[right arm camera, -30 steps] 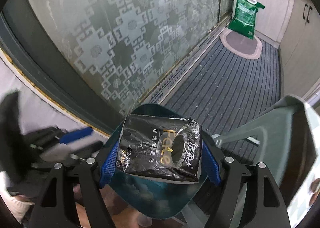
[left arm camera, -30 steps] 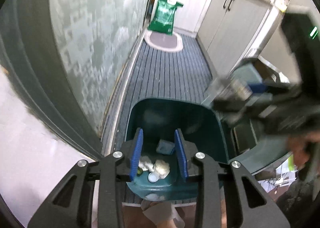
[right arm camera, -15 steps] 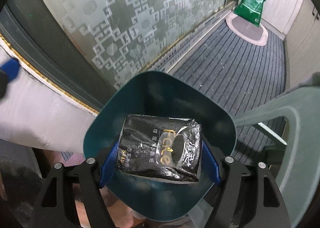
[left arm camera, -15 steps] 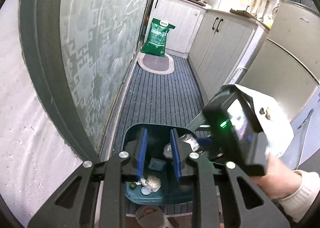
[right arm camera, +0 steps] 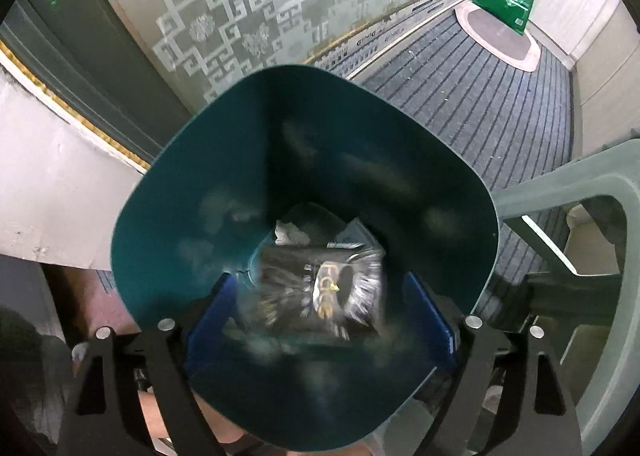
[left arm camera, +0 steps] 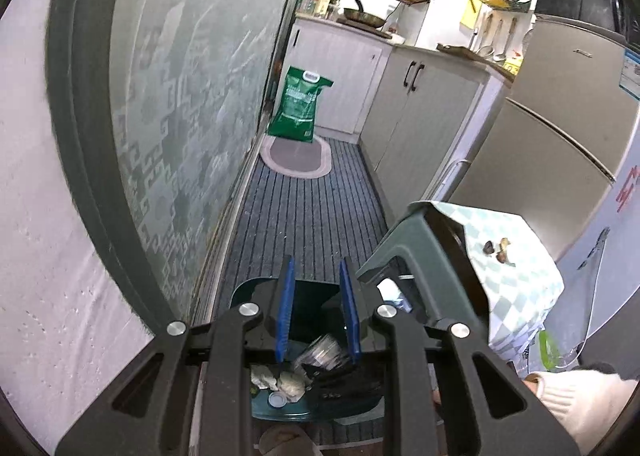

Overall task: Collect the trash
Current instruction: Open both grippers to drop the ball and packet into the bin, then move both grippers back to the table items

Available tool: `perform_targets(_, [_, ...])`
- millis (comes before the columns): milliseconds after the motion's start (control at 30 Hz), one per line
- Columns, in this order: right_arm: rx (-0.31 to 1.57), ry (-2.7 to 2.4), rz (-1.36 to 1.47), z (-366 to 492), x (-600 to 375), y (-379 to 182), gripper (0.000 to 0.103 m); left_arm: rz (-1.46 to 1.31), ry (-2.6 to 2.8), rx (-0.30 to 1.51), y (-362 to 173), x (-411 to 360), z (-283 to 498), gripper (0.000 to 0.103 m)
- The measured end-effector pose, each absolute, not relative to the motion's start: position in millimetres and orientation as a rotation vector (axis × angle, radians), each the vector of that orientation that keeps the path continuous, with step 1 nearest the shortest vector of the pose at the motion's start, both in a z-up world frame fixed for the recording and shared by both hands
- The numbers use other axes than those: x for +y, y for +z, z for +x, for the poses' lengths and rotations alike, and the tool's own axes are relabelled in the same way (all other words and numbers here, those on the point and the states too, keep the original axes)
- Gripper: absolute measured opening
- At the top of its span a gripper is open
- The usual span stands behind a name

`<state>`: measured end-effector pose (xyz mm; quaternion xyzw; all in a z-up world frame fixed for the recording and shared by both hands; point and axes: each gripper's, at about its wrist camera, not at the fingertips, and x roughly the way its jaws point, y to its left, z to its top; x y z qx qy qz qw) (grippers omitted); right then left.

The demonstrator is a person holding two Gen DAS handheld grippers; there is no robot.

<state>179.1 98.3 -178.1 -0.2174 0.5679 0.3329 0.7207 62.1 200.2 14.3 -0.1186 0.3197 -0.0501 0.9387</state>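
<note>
While your left gripper (left arm camera: 316, 308) hangs above the near rim of the teal bin (left arm camera: 256, 288), its blue fingers (left arm camera: 285, 308) stand a little apart with nothing between them. To its left you have the frosted patterned door (left arm camera: 168, 104) in its dark frame, running close along the bin's side, so there is little room on that edge. Through the fingers you can see crumpled paper (left arm camera: 290, 384), a small cap (left arm camera: 277, 400) and a clear plastic piece (left arm camera: 322, 352) lying on the bin floor. Ahead, the striped mat (left arm camera: 304, 216) runs open toward the oval rug (left arm camera: 296, 156) and the green sack (left arm camera: 300, 104). To the right, the grey-green stool (left arm camera: 404, 252) with a checked cloth (left arm camera: 504, 256) stands just beside the bin, crowding that side.

From your right wrist view, the right gripper (right arm camera: 320, 316) sits over the bin's mouth (right arm camera: 160, 184), its fingers (right arm camera: 212, 308) spread wide and touching nothing. The black packet (right arm camera: 320, 288) is blurred, lying loose between them and down inside the bin, above a scrap of white paper (right arm camera: 290, 234). The bin's rim has the door track just beyond its far left edge, and the stool leg (right arm camera: 560, 192) near its right edge; the mat beyond stays open.
</note>
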Motion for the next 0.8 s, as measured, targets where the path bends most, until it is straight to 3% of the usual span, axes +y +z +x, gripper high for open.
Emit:
perform_targets(167, [1.235,0.752,-0.466,176.0,94.8,-170.4,0.085,-0.231,-0.103,0.620,24.3,195.4,59.2,0.028])
perform_targets(267, [1.207,0.772,-0.450,172.3,94.5,-157.2,0.073,-0.213,-0.085,0.604,27.9,193.7,58.1,0.030])
perform_targets(600, [1.032,0.863,-0.379,155.8,86.9,-74.3,0.055,-0.234,-0.082,0.485,70.7,186.3,43.6,0.042])
perform_targets(800, [0.889,0.826,-0.329,162.3,51.7,-15.1,0.055,-0.233,-0.112,0.437,84.2,173.4,41.1,0.043])
